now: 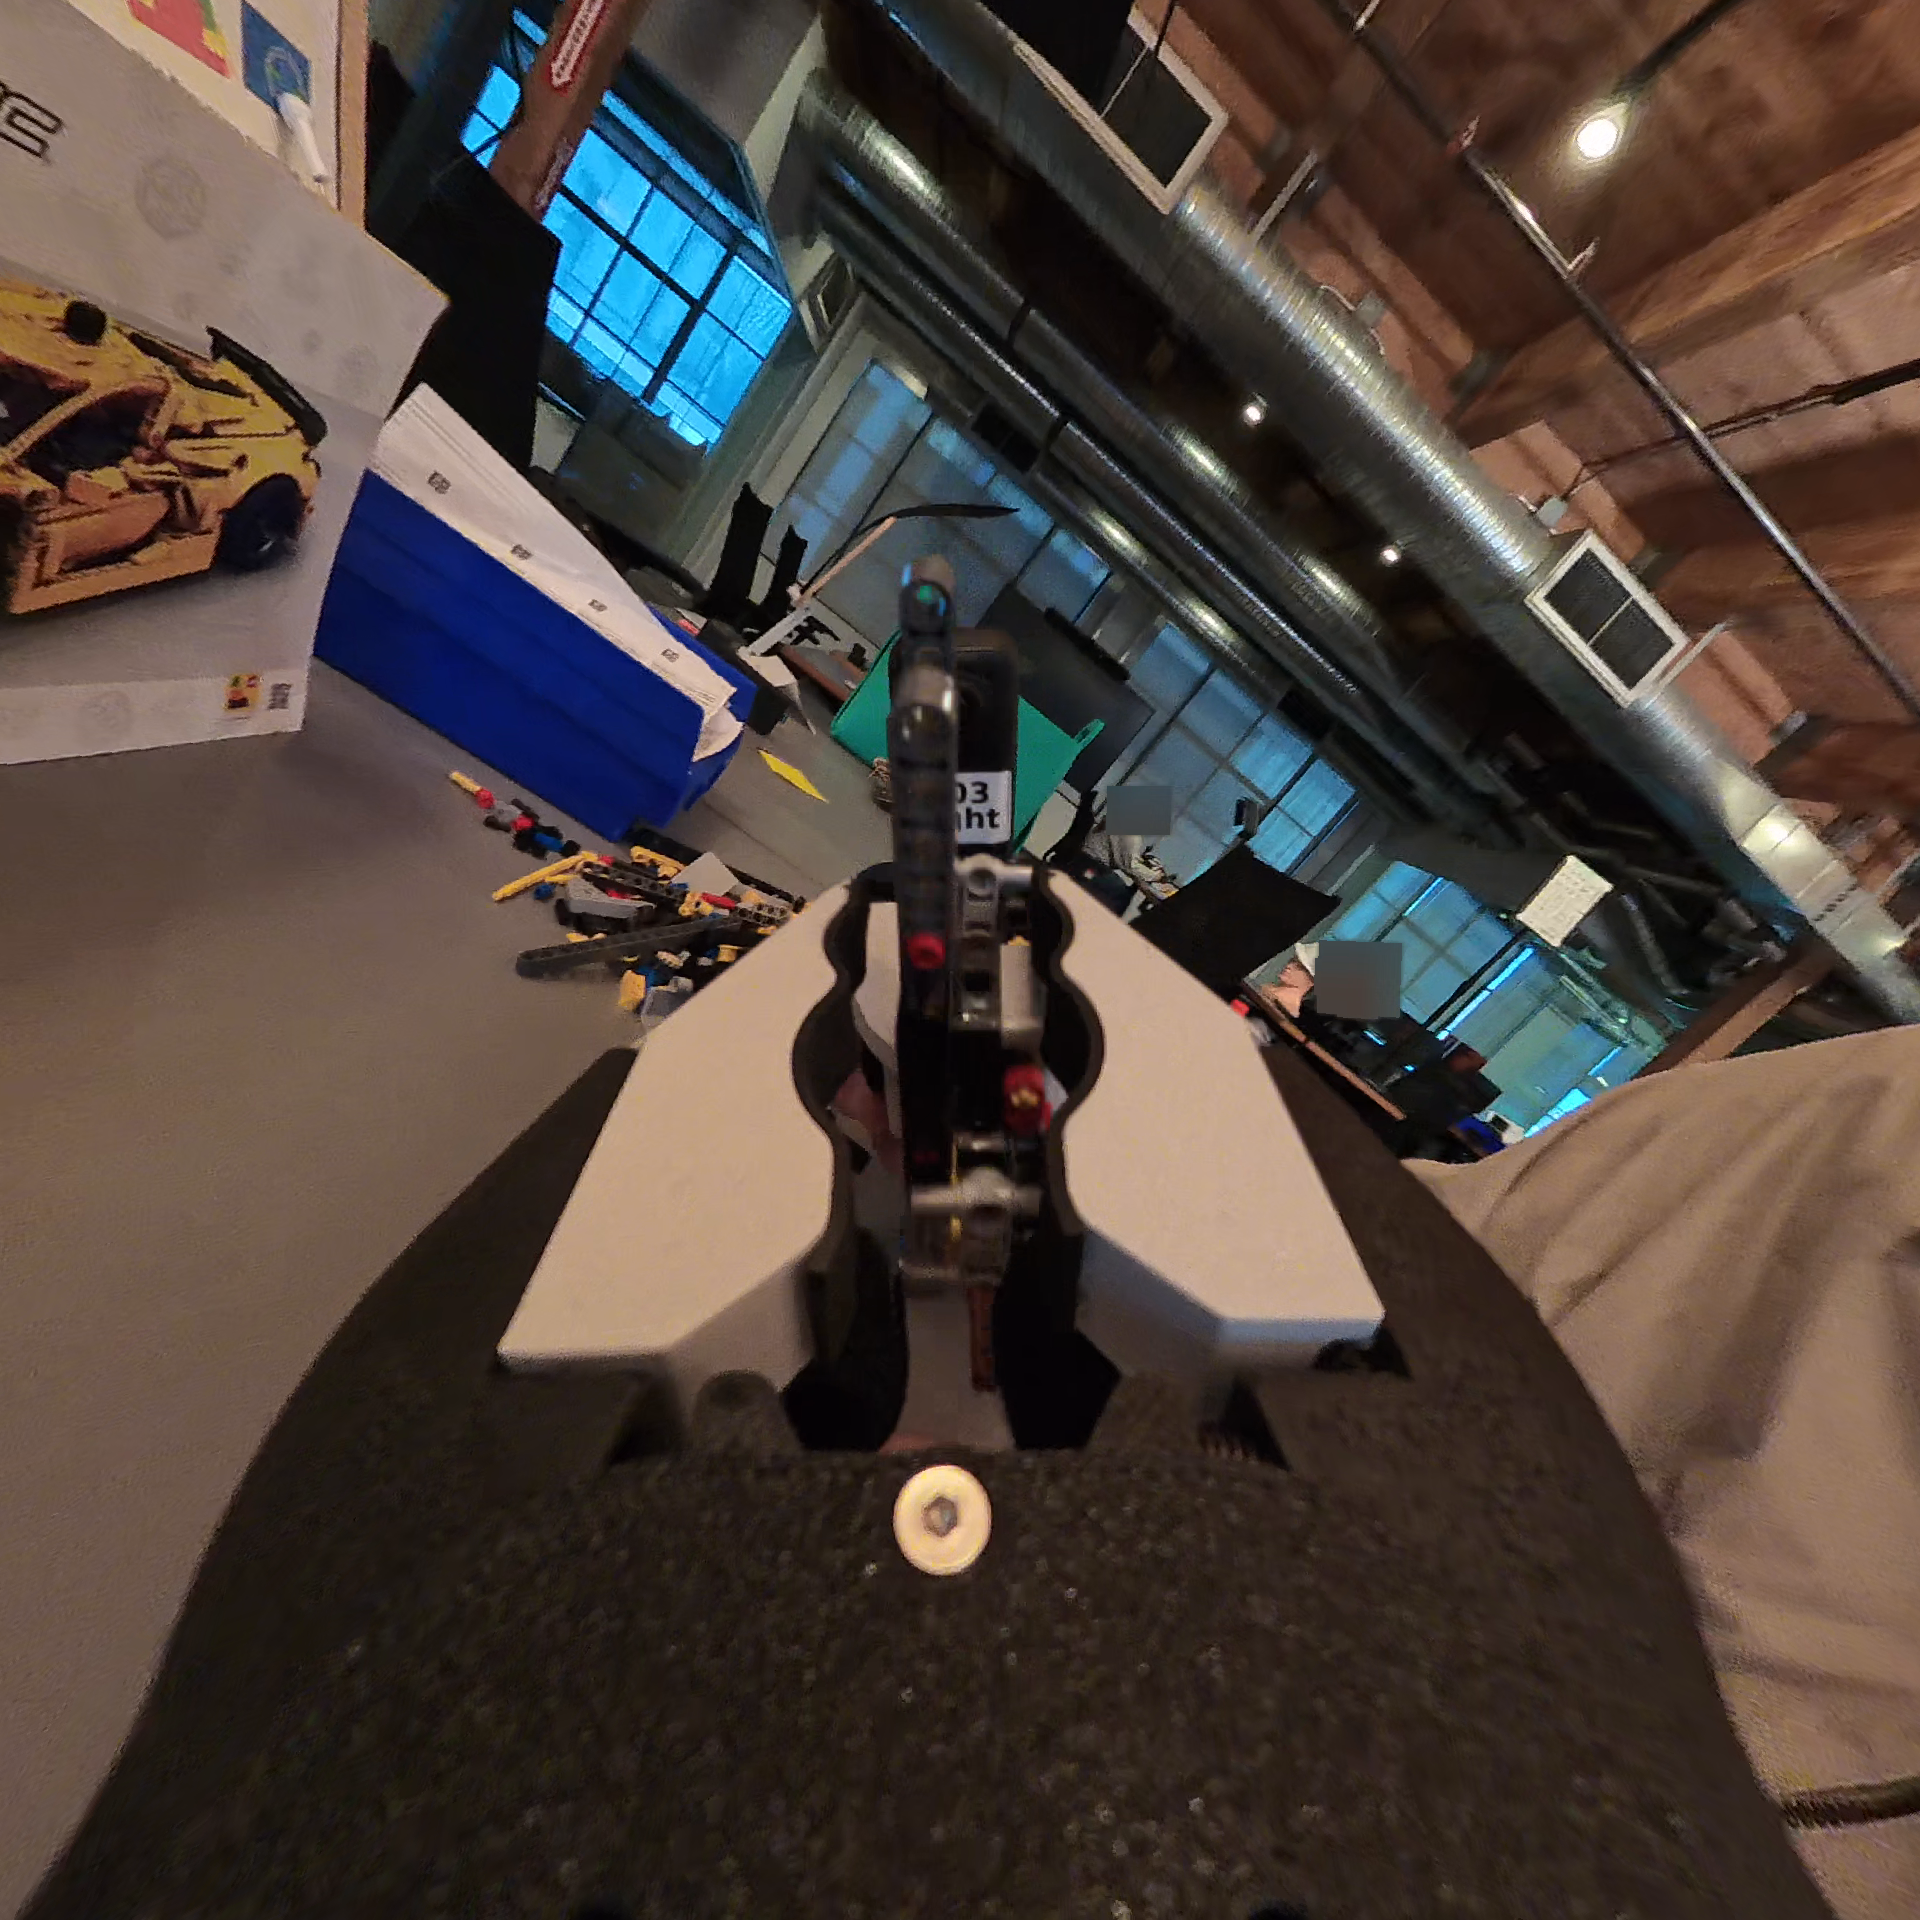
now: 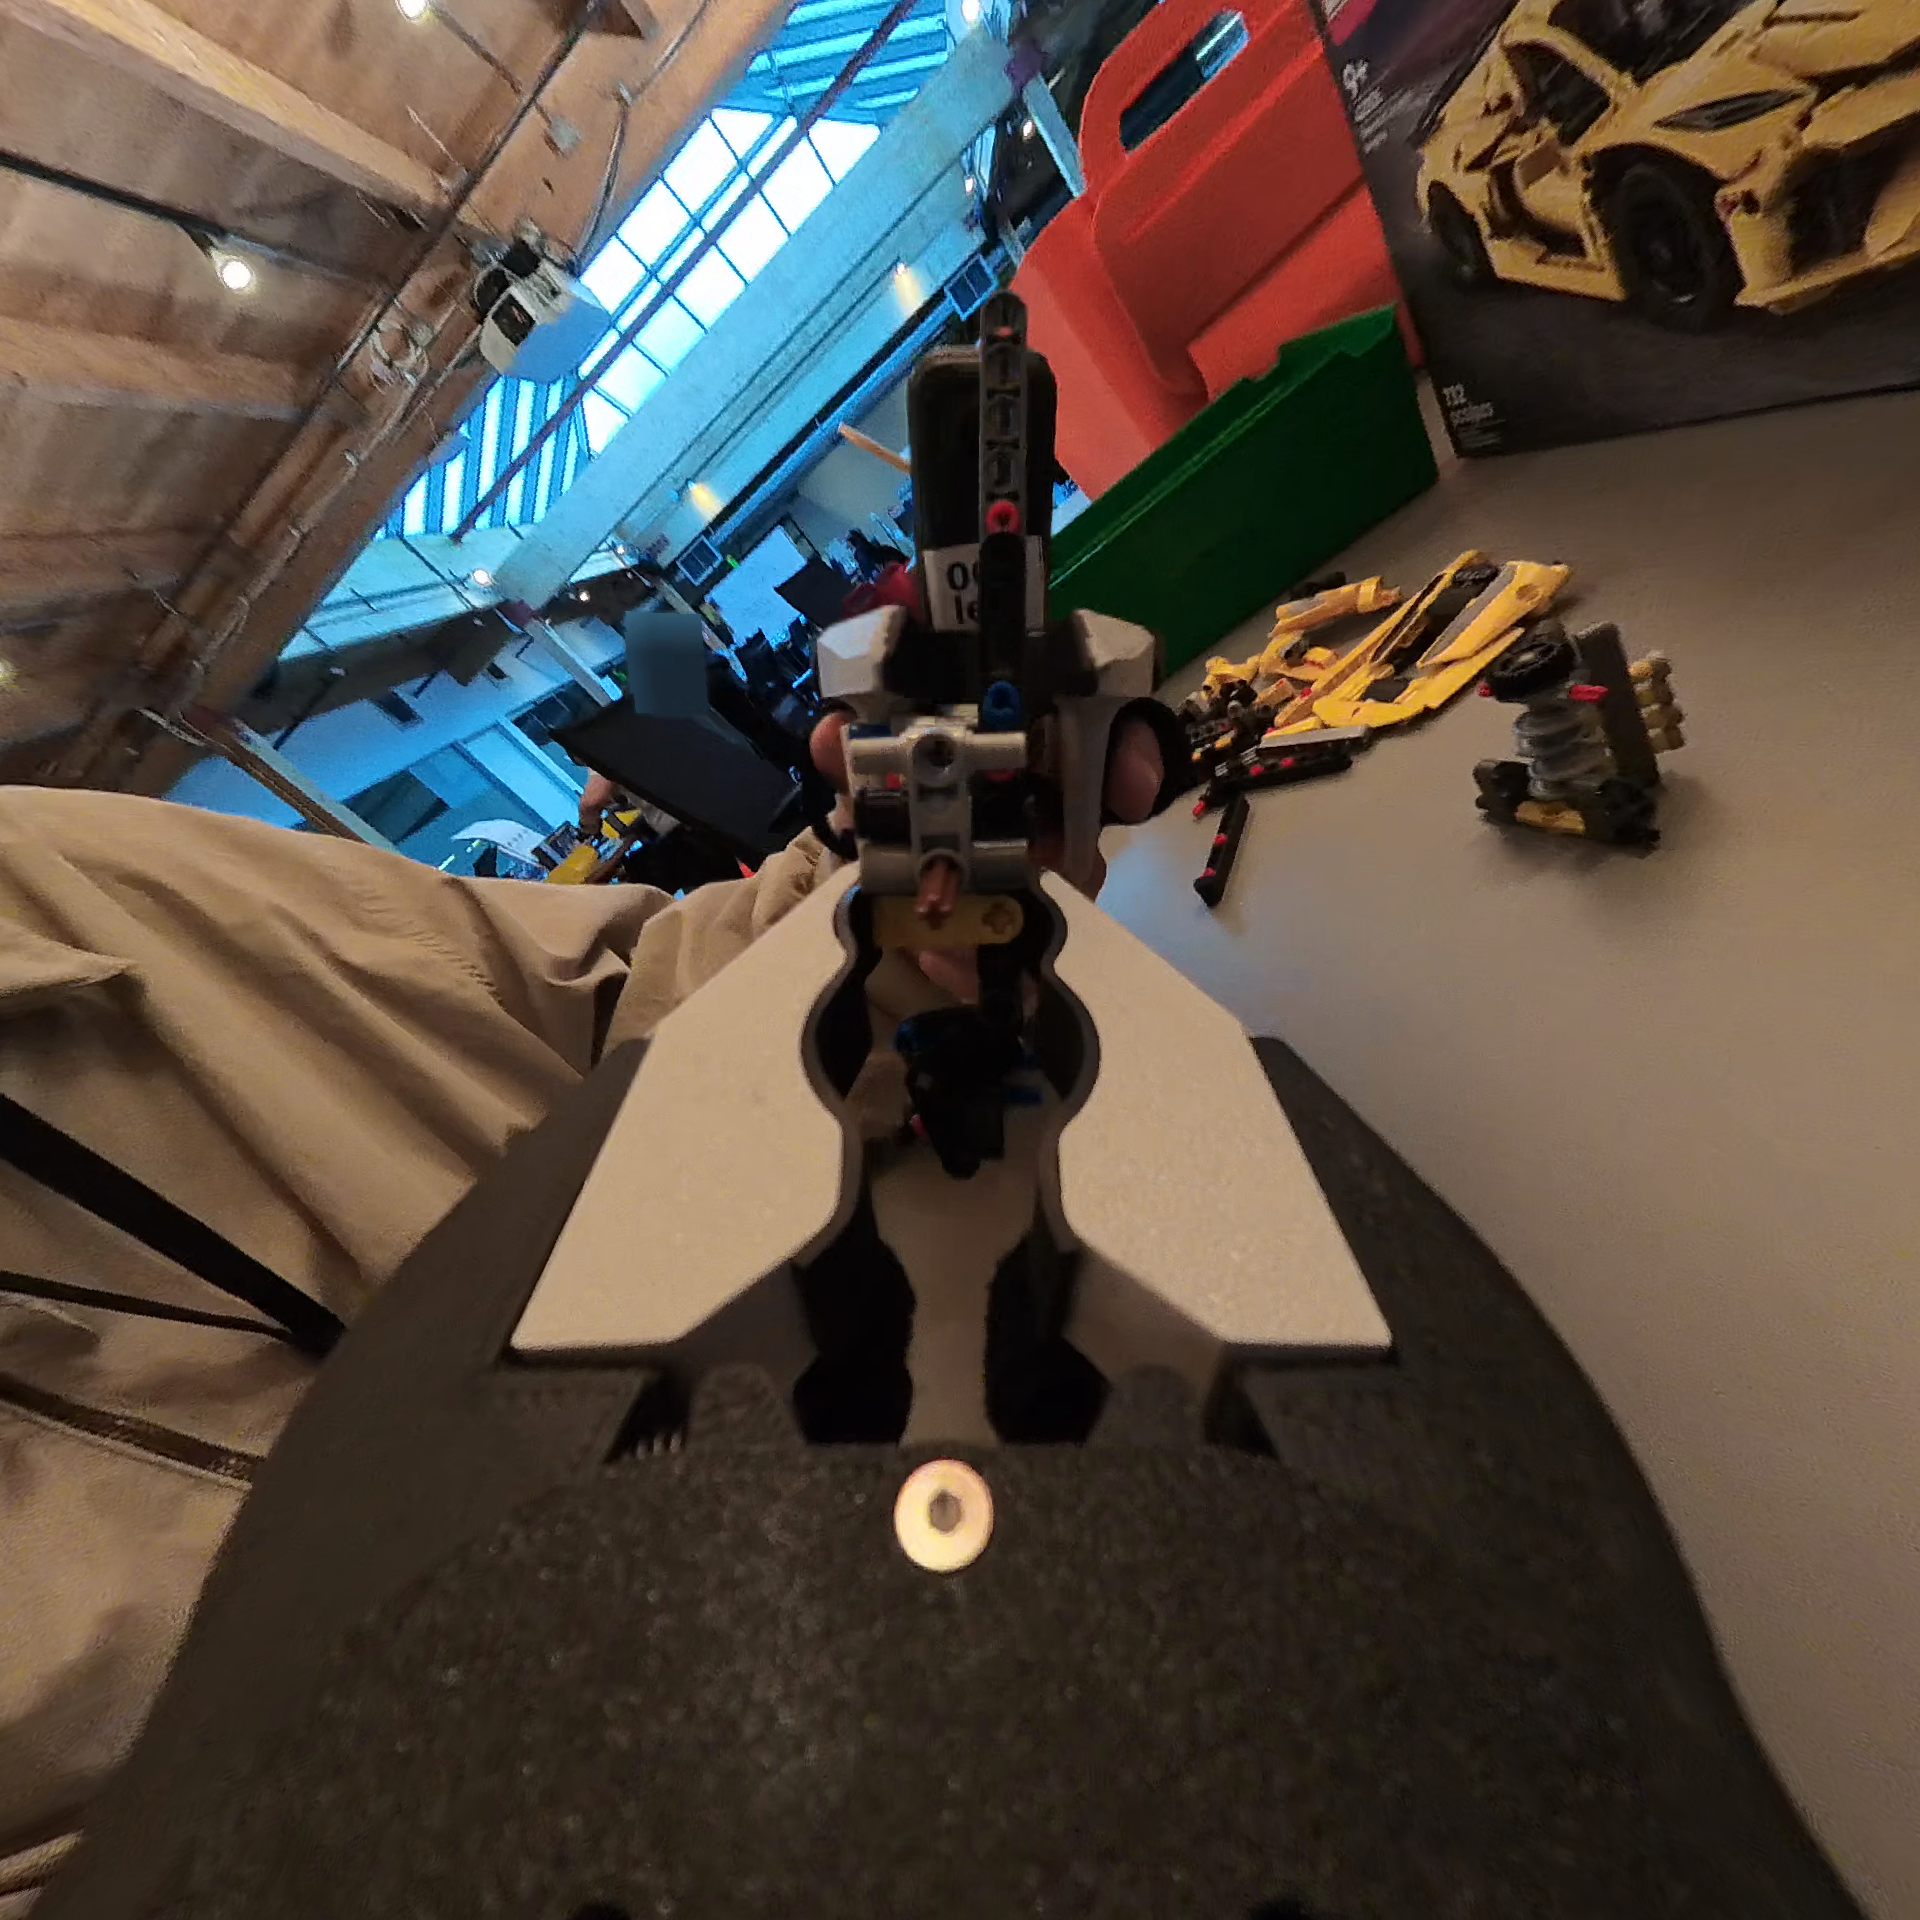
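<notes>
Left wrist view – a toy-brick assembly (image 1: 951, 1049) is clamped in the left gripper (image 1: 951, 914), loose bricks (image 1: 649, 899) scattered on the grey table (image 1: 208, 1039) beyond. Right wrist view – the same assembly (image 2: 951, 790) is pinched by the right gripper (image 2: 951, 904), a yellow car shell (image 2: 1423, 634) lying nearby.

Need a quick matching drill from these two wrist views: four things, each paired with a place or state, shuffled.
Things:
1. blue plastic bin
2. green plastic bin
3. grey spring shock-absorber brick assembly
4. black-and-grey brick beam assembly

Places or states:
A. held up off the grey table, between the fingers of the left gripper and right gripper
B. standing alone on the table, right of the yellow body panels
C. under white paper sheets
D. in front of an orange container

Pairs: 1-C, 2-D, 3-B, 4-A
</notes>
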Demonstrator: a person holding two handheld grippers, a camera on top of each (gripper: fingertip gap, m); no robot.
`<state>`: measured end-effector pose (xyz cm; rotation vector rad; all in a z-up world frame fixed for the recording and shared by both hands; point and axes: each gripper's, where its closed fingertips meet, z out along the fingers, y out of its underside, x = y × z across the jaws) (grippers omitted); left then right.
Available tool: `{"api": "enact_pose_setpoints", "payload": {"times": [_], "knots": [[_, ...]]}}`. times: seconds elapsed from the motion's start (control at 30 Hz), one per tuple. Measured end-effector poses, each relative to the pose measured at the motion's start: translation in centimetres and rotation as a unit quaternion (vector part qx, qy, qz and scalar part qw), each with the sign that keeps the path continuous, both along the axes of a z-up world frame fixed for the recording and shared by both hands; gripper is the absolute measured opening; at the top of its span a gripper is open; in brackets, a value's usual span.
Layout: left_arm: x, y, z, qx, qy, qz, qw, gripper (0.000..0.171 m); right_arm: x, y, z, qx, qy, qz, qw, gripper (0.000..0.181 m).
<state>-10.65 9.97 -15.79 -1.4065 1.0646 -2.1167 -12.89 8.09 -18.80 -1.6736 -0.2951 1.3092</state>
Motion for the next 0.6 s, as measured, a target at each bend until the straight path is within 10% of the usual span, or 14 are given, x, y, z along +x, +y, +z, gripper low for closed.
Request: {"api": "enact_pose_setpoints", "payload": {"times": [0.1, 0.6], "knots": [[-0.1, -0.1, -0.2, -0.001, 0.012, -0.006, 1.000, 0.009, -0.5, 0.2, -0.5, 0.002, -0.021, -0.006, 1.000, 0.026], [-0.6, -2.9, -1.7, 0.140, 0.053, -0.054, 0.987, 0.008, 2.4, -1.4, 0.8, 0.074, -0.152, -0.027, 0.985, 0.019]]}}
